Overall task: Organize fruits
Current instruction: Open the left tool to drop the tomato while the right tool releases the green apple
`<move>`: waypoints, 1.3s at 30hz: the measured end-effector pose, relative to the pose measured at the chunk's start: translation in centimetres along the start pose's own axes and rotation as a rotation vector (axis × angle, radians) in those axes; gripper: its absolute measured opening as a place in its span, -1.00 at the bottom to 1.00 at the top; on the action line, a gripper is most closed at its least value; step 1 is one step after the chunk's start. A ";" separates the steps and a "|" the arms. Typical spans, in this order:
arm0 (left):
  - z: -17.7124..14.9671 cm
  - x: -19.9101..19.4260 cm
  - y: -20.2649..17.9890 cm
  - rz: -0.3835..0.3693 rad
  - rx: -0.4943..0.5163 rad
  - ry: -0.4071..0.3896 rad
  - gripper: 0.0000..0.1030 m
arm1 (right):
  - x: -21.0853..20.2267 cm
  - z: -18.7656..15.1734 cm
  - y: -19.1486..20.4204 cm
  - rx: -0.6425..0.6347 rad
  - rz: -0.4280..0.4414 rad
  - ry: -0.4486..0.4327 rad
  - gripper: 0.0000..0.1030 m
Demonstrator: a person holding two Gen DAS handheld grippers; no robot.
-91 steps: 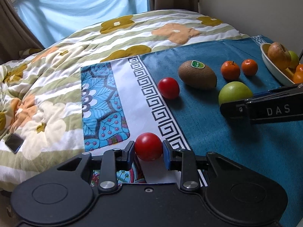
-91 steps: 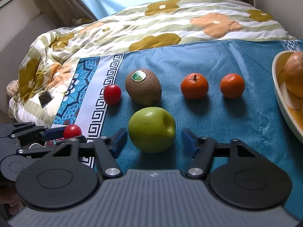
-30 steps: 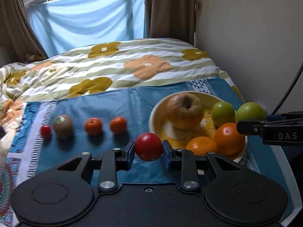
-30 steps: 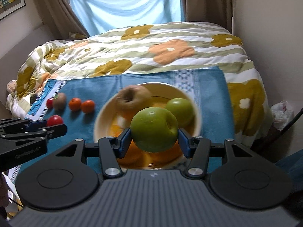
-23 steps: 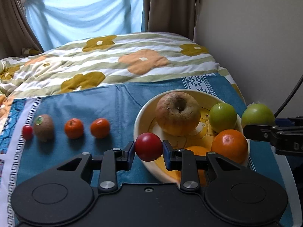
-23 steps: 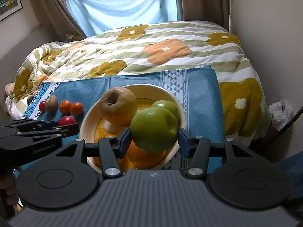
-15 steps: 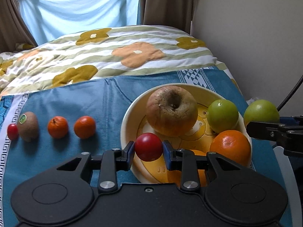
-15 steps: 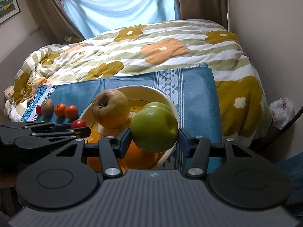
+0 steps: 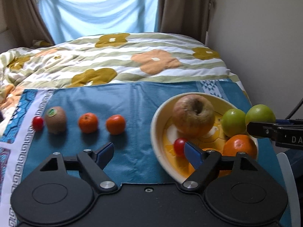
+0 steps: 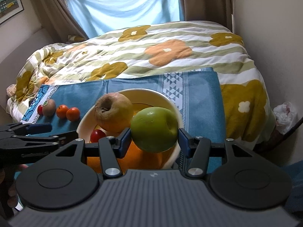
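My left gripper hangs over the near rim of the cream bowl, its jaws opening with nothing between them. A small red tomato lies free in the bowl beside the right fingertip. My right gripper is shut on a green apple and holds it above the bowl's right edge. The left wrist view shows that apple at the far right. A large brownish apple, a second green apple and an orange also sit in the bowl.
On the blue cloth to the left stand a cherry tomato, a kiwi and two mandarins in a row. A flowered quilt covers the bed behind. A wall runs close on the right.
The left jaws have spread apart and let go of the red tomato, which now lies in the bowl. The left gripper shifted left. The right gripper still grips the green apple.
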State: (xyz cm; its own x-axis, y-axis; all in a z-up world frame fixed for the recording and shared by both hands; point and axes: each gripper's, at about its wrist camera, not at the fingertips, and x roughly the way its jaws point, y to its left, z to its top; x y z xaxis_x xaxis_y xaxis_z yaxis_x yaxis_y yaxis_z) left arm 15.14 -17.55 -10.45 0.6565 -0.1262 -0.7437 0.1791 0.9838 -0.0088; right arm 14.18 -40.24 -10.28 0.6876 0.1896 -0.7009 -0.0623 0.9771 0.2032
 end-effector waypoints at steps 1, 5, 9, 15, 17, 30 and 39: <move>-0.2 -0.2 0.3 0.012 -0.005 0.001 0.67 | 0.1 0.1 0.3 -0.008 0.005 0.000 0.32; -0.9 -1.0 1.2 0.032 -0.036 0.001 0.67 | 0.8 0.4 1.4 -0.037 0.029 0.003 0.32; -1.6 -1.8 1.8 0.056 -0.050 -0.007 0.68 | 1.6 0.5 2.6 -0.077 0.050 0.007 0.32; -2.2 -2.6 2.5 0.080 -0.068 -0.014 0.68 | 2.6 0.2 3.9 -0.109 0.081 0.025 0.33; -2.2 -2.8 2.5 0.089 -0.067 -0.019 0.68 | 2.8 0.0 4.1 -0.115 0.089 0.029 0.38; -3.2 -4.9 2.2 0.116 -0.068 -0.043 0.79 | 0.3 -0.5 3.7 -0.095 0.057 -0.039 1.00; -3.6 -8.0 2.6 0.146 -0.076 -0.079 0.79 | -2.2 -0.5 4.2 -0.105 0.060 -0.058 1.00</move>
State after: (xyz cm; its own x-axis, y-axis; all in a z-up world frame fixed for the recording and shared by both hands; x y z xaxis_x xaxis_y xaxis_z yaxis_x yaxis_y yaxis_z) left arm 7.70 -13.49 -6.91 0.7277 0.0118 -0.6858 0.0241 0.9988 0.0428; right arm 12.02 -36.52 -8.19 0.7208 0.2449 -0.6485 -0.1778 0.9695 0.1686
